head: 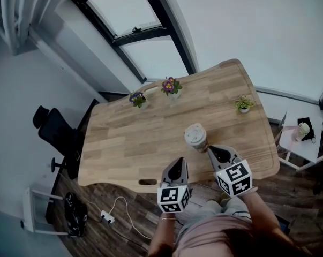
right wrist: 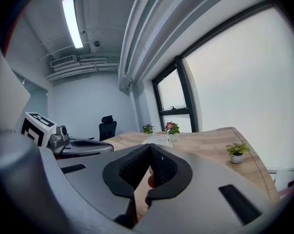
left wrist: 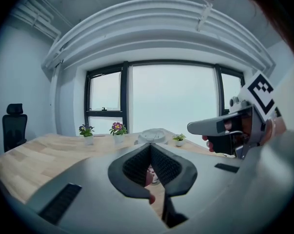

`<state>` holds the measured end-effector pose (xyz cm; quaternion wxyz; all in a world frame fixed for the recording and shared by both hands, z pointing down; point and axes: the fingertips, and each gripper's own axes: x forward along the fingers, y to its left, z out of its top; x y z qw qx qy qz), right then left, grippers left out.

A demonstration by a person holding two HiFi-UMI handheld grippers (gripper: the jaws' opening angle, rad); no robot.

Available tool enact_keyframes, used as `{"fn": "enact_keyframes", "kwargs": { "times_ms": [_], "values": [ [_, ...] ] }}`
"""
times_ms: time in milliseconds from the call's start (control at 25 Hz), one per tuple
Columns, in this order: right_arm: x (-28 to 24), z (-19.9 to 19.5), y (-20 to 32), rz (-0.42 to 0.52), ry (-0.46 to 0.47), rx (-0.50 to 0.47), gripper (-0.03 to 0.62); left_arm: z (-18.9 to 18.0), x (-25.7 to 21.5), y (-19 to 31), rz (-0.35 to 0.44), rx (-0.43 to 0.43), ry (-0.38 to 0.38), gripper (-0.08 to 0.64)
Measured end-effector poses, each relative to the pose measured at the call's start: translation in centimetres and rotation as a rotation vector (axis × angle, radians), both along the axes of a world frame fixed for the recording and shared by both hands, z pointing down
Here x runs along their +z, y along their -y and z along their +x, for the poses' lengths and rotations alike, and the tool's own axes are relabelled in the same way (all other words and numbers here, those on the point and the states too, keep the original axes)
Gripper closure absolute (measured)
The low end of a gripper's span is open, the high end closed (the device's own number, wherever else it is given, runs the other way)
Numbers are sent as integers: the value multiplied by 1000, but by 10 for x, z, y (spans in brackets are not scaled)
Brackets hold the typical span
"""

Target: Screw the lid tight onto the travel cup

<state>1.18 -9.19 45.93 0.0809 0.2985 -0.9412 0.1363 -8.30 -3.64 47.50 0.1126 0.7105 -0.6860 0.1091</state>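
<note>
The travel cup [head: 196, 137] stands upright on the wooden table [head: 129, 143] near its front edge, with a pale lid sitting on top. My left gripper [head: 180, 160] hangs just off the front edge, below and left of the cup, shut and empty. My right gripper [head: 211, 149] is close to the cup's lower right side, also shut with nothing between its pads. In the left gripper view the lid [left wrist: 152, 135] shows just beyond the shut left gripper [left wrist: 150, 148]. The right gripper view shows the lid [right wrist: 156, 139] past the shut right gripper [right wrist: 150, 148].
Three small potted plants [head: 139, 99] [head: 171, 86] [head: 243, 104] stand along the table's far side. A black office chair [head: 54, 130] is at the left. A white side table [head: 306, 135] stands at the right. A power strip and cable [head: 107, 216] lie on the floor.
</note>
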Motion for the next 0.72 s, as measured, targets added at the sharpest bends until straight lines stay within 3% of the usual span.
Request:
{"fn": "enact_keyframes", "kwargs": {
  "times_ms": [120,440,720],
  "values": [
    [-10,3,-1,23,-3,17,592,1,-12,-2,18,-7,-41,558],
    [-26,7,-9,76,-40,86,592,0,-41,-14,56,62,6,558],
    [-46,8,-27,99,-51,127,592,-7,-67,-27,93,87,-20,558]
  ]
}}
